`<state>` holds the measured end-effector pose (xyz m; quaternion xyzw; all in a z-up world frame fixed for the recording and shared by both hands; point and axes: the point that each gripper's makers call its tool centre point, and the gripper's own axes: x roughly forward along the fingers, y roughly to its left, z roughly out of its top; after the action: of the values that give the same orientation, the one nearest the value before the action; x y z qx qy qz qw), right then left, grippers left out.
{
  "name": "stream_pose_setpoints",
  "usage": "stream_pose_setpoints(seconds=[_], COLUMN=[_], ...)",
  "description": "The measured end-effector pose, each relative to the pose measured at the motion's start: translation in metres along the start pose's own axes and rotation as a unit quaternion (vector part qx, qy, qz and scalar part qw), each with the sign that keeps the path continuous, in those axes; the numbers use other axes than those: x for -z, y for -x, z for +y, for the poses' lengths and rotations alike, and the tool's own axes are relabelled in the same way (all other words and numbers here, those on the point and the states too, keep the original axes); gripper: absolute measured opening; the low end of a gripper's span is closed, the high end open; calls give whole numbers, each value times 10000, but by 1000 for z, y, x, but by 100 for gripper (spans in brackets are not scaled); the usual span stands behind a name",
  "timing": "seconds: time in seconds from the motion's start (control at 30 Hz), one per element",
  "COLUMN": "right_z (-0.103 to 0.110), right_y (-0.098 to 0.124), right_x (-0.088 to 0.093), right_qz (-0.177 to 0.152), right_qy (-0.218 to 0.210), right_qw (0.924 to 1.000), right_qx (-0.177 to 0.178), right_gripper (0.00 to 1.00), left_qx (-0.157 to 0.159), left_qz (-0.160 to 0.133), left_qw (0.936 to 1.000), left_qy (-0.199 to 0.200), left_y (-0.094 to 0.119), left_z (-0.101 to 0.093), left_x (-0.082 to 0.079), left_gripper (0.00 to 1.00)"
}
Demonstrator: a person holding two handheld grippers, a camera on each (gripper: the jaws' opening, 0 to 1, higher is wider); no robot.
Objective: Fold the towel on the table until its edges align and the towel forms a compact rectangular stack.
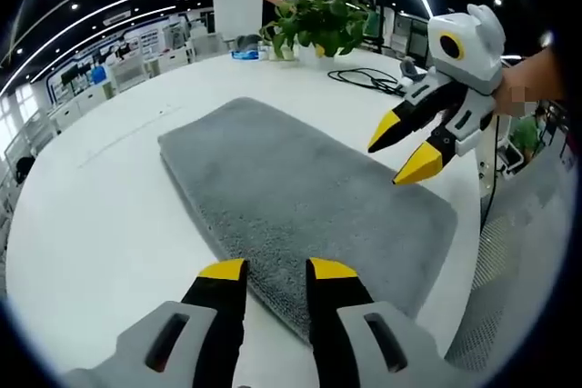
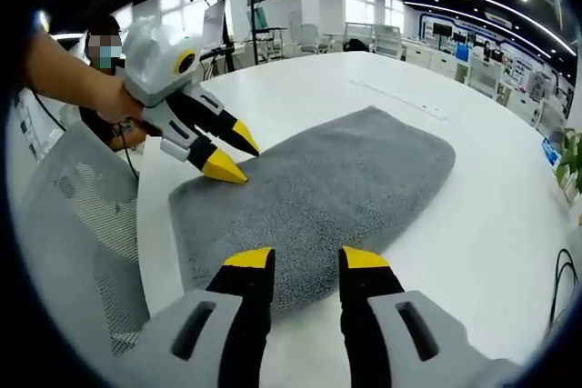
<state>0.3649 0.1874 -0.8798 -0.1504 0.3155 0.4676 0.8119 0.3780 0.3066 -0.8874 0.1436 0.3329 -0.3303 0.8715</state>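
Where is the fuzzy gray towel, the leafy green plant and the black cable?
Towel (image 1: 300,197), left gripper view, middle of its gray top surface.
Plant (image 1: 318,23), left gripper view, the leaves at the table's far side.
Black cable (image 1: 368,79), left gripper view, the loop lying on the table right of the plant.

Both grippers, left gripper and right gripper, had grey slotted bodies, black jaws and bright yellow tips.
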Motion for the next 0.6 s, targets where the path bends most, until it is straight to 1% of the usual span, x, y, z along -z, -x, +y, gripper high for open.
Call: stream_pose_setpoints(seconds=[0.03, 0.1, 0.17, 0.3, 0.4, 0.53, 0.6], right_z=[2, 17, 18, 26, 32, 44, 50], right_y=[1, 7, 7, 8, 10, 12, 14], right_x=[0, -7, -4, -1, 3, 9, 10], right_qz=[-12, -70, -71, -66, -51, -4, -42], right_qy=[33, 150, 250, 283, 359, 553, 609], right_qw=[10000, 9997, 9994, 9992, 9988, 9972, 9964], right_qx=[-43, -166, -215, -260, -337, -510, -589], right_gripper=[30, 31, 32, 32, 33, 35, 37], left_qx=[52, 312, 497, 688, 818, 1013, 1123], left_qz=[-74, -176, -221, -257, -263, -164, -135], left_qw=[9999, 9988, 9972, 9955, 9944, 9907, 9892], left_qy=[-91, -344, -513, -595, -623, -889, -936], left_y=[1, 6, 10, 16, 20, 26, 28], left_z=[-2, -11, -19, -29, -37, -48, -54], left_x=[-3, -8, -9, -8, -6, 5, 9], left_gripper=[26, 26, 26, 25, 25, 25, 26])
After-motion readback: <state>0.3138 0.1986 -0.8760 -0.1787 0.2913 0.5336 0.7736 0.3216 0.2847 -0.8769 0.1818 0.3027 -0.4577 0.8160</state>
